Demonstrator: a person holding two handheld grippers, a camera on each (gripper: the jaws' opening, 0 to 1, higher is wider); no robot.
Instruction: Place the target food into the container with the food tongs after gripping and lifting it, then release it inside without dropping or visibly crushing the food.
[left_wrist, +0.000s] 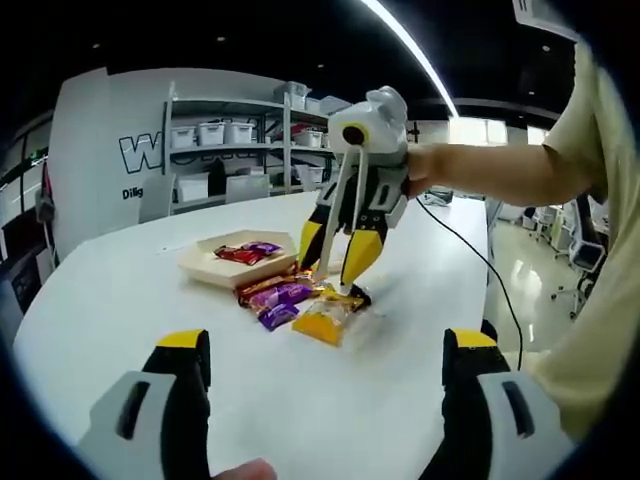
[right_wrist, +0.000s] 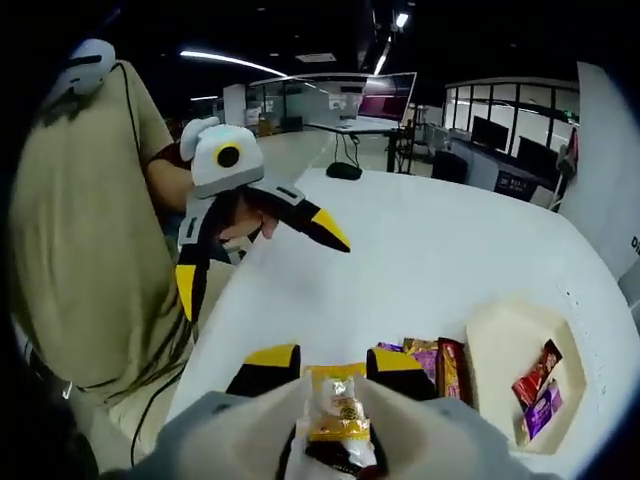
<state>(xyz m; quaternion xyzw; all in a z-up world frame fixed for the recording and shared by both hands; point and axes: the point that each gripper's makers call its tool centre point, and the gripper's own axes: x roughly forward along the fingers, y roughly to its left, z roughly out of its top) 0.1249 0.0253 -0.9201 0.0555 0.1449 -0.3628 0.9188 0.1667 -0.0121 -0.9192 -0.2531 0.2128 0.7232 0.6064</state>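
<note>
A yellow snack packet (left_wrist: 325, 322) lies on the white table (left_wrist: 120, 300) at the near end of a small pile of purple and orange packets (left_wrist: 278, 295). My right gripper (left_wrist: 330, 272), held by a person's hand, stands over it, shut on the food tongs (left_wrist: 340, 205). In the right gripper view the pale tong arms (right_wrist: 420, 432) flank the yellow packet (right_wrist: 336, 410) between my jaws (right_wrist: 333, 362). The beige container (left_wrist: 205, 265) sits just behind the pile with a red and a purple packet inside. My left gripper (left_wrist: 326, 340) hangs open and holds nothing.
The container (right_wrist: 500, 340) lies to the right of the pile (right_wrist: 432, 362) in the right gripper view; the left gripper (right_wrist: 260, 270) hovers at upper left beside the person. A black cable (left_wrist: 480, 260) trails over the table's right edge. Shelves with bins (left_wrist: 225, 150) stand behind.
</note>
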